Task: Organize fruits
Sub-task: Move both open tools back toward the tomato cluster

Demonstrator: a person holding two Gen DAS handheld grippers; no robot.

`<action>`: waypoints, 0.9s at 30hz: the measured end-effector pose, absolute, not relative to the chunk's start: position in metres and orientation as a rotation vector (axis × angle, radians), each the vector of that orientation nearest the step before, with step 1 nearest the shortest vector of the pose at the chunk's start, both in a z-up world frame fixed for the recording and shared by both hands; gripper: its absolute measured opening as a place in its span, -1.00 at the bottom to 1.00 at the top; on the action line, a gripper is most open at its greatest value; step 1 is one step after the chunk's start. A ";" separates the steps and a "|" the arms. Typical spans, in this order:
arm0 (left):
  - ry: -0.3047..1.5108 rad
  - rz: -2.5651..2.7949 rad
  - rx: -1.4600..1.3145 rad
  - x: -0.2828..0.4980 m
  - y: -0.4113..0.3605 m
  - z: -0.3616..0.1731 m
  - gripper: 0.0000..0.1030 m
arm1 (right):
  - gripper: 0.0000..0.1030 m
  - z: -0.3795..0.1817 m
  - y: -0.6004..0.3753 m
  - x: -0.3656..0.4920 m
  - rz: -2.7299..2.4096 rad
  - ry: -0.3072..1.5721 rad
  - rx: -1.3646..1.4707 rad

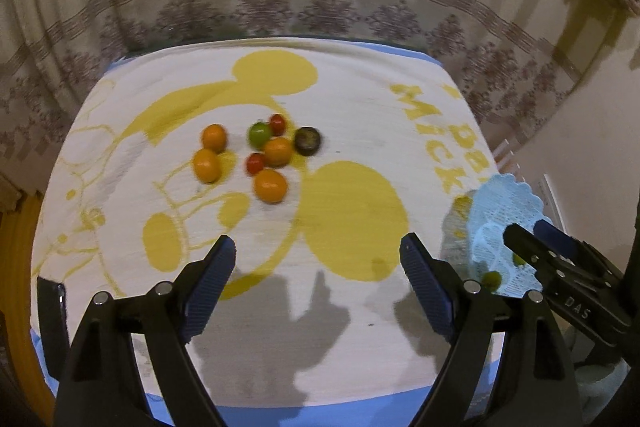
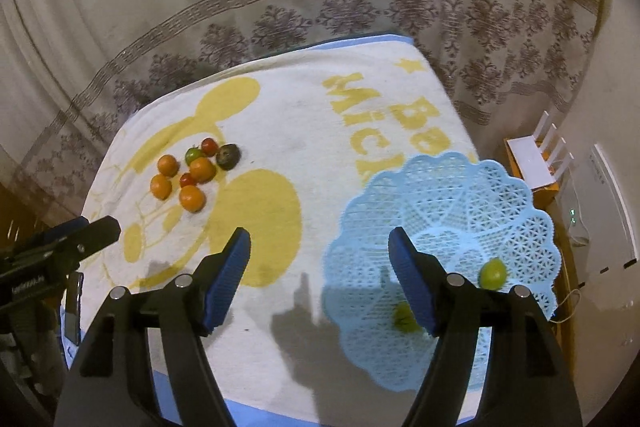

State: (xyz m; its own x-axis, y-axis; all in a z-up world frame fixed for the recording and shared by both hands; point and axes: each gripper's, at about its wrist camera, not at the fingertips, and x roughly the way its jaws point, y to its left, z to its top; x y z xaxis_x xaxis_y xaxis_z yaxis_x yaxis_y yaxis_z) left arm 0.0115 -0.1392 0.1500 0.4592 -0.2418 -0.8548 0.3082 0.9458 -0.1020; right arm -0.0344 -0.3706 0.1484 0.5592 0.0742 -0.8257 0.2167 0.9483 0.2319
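Left wrist view: left gripper (image 1: 318, 259) has its jaws wide, nothing between them, hovering over the towel-covered worktop (image 1: 360, 99). The fruit cluster (image 1: 260, 153) lies ahead near the towel's middle: four orange fruits, two red cherry tomatoes, one green fruit and one dark fruit (image 1: 307, 141), several touching. The blue lattice basket (image 1: 504, 215) sits at the right edge, partly blocked by the right gripper (image 1: 528, 227).

Right wrist view: right gripper (image 2: 320, 247) also has wide, empty jaws, positioned over the near left rim of the basket (image 2: 452, 195). Two green fruits are in it: one (image 2: 493, 273) near the right side, one (image 2: 404, 317) partly hidden behind the right jaw. The cluster (image 2: 192, 173) is well apart, to the left.

Judgement: next pick comes from the cluster. Best to take an outlying orange fruit (image 1: 207, 165) first, straddling it from above so neighbours are not nudged and rolled; close gently, as the fruit looks soft.
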 end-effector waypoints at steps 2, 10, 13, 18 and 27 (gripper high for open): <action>1.042 -0.318 0.057 0.015 -0.126 0.150 0.63 | 0.42 0.148 -0.364 -0.032 -0.082 0.981 0.320; 1.058 -0.253 0.018 0.030 -0.078 0.145 0.63 | 0.42 0.150 -0.329 -0.014 -0.053 0.991 0.299; 1.060 -0.241 0.012 0.037 -0.064 0.143 0.63 | 0.42 0.148 -0.316 -0.006 -0.042 0.998 0.289; 1.074 -0.229 0.003 0.050 -0.045 0.135 0.63 | 0.42 0.144 -0.295 0.007 -0.026 1.017 0.271; 1.112 -0.246 -0.009 0.081 -0.029 0.114 0.63 | 0.42 0.128 -0.267 0.025 -0.023 1.063 0.254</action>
State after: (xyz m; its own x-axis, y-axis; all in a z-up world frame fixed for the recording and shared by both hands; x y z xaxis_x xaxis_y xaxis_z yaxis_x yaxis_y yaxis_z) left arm 0.0815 -0.0287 0.1140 0.4183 -0.2003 -0.8859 0.1913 0.9729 -0.1297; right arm 0.0248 -0.2667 0.1276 0.4885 0.1035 -0.8664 0.1406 0.9706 0.1953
